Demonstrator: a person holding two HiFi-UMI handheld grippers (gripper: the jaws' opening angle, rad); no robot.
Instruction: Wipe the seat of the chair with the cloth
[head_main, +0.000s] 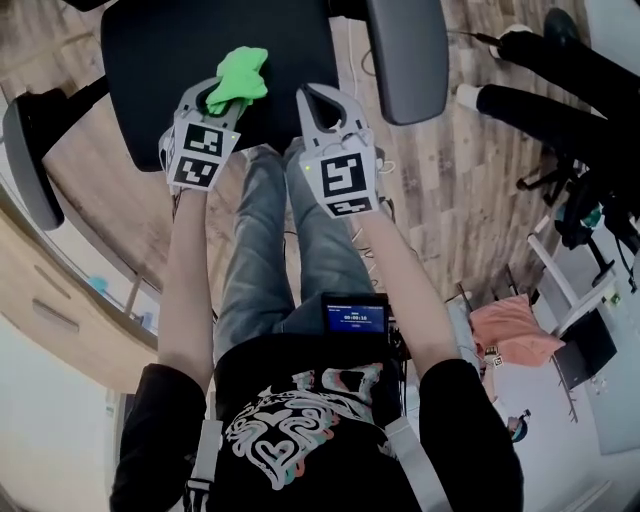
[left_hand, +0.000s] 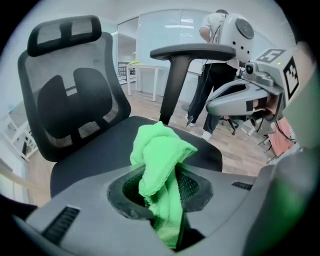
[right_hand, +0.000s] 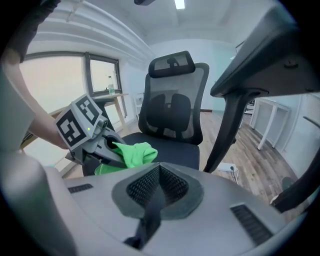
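Bright, even indoor light fills all three views, and shadows are soft and faint. In the right gripper view a ceiling lamp (right_hand: 179, 4) glares white at the top edge, and the window (right_hand: 60, 80) at the left is washed out to pale cream. The cloth (left_hand: 160, 160) shows as a saturated, almost glowing green and blurs where it comes nearest the lens. The black seat (head_main: 200, 60) swallows detail in the head view. Both gripper views are strongly bowed, with dark corners around a round picture. In the head view the planks of the floor (head_main: 450, 180) curve toward the edges. Distant parts of the room look slightly soft.
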